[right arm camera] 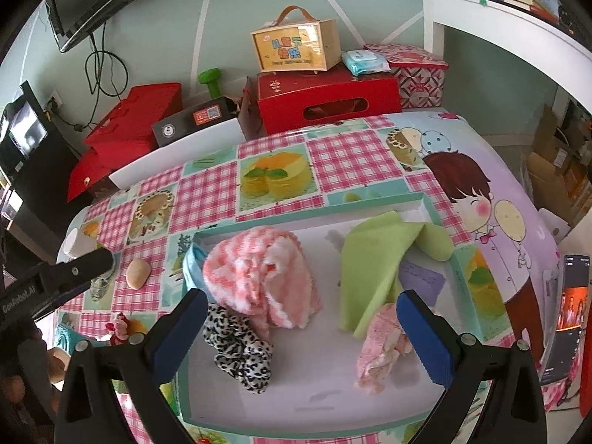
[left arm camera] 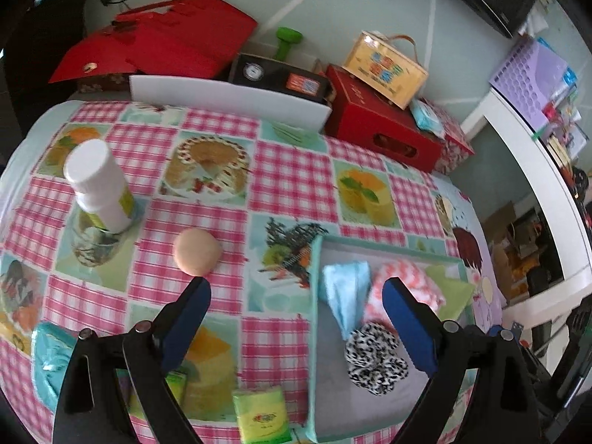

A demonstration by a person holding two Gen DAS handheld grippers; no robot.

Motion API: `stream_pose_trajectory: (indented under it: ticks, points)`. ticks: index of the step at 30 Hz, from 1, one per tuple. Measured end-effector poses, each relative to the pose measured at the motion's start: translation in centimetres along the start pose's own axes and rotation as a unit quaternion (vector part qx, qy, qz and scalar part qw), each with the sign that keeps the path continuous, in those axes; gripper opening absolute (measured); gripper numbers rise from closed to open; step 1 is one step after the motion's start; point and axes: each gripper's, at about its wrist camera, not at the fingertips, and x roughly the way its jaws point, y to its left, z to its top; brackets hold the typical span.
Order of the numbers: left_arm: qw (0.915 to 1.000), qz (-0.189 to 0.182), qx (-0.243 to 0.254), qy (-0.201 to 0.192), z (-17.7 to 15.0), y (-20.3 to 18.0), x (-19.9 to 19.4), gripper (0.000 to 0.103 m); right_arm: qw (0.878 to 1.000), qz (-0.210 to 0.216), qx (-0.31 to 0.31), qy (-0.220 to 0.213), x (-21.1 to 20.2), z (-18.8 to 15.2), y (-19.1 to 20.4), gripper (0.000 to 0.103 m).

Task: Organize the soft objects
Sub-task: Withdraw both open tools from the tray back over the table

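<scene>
The left gripper is spread wide and holds nothing; the peach sponge puff lies on the tablecloth just beyond its left fingertip, left of the tray. The right gripper, equally open and empty, hovers over the tray's cloths, so the left is judged nearer the puff.

Checked tablecloth printed with cake pictures. A white bottle stands upright on it. At the far edge: a red gift box with a cut-out handle, a yellow carry box with a strap handle resting on top of it, a wet-wipe pack beside that, and a green dumbbell against the wall. A phone lies at the right edge, screen lit.
</scene>
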Motion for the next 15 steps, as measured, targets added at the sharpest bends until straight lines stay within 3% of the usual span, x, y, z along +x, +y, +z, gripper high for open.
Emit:
stream_pose_trajectory:
  ticks: [9, 15]
  points:
    - [0.9979, 0.038, -0.040, -0.033, 1.1, 4.9, -2.6, 0.094, 1.000, 0.008, -0.022, -0.003, 0.0, -0.2, 2.5, 0.103]
    - [0.9925, 0.086, -0.071, -0.050, 1.3, 9.2, -4.4, 0.094, 0.999, 0.028, -0.031, 0.007, 0.5, -0.6, 4.2, 0.103]
